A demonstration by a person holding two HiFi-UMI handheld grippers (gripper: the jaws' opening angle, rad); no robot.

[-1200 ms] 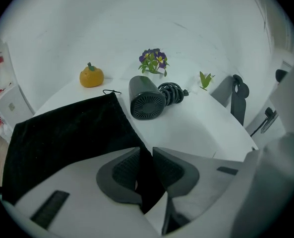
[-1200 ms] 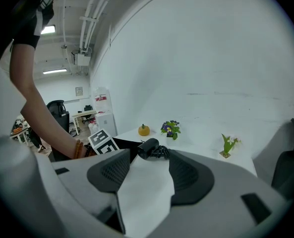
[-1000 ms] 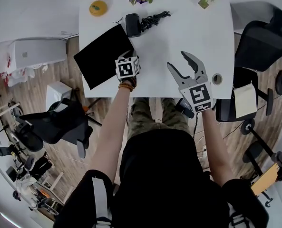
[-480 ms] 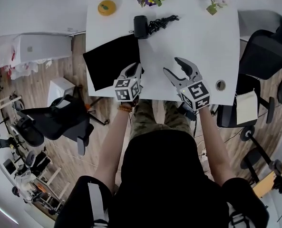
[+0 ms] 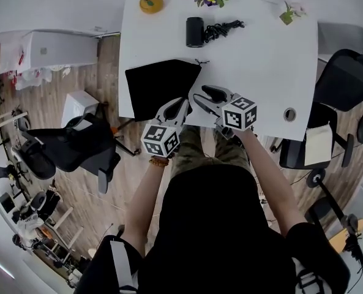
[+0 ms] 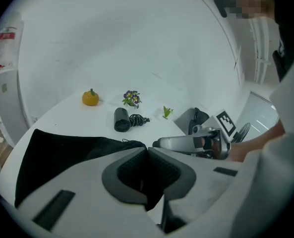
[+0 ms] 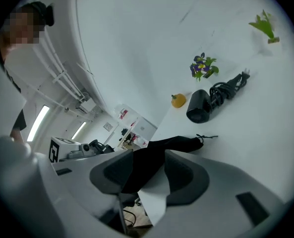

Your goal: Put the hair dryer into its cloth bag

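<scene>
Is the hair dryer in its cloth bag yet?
Out. The hair dryer lies far back on the table beside its coiled cord, apart from the black cloth bag.

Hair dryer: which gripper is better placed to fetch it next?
Right, likely. The left gripper is shut on the edge of the cloth bag. The right gripper is closing its jaws around bag fabric but not yet pressing, so it can leave for the hair dryer across the table.

hidden | cloth bag (image 5: 160, 84) near corner | behind left hand-held gripper (image 5: 182, 104)
</scene>
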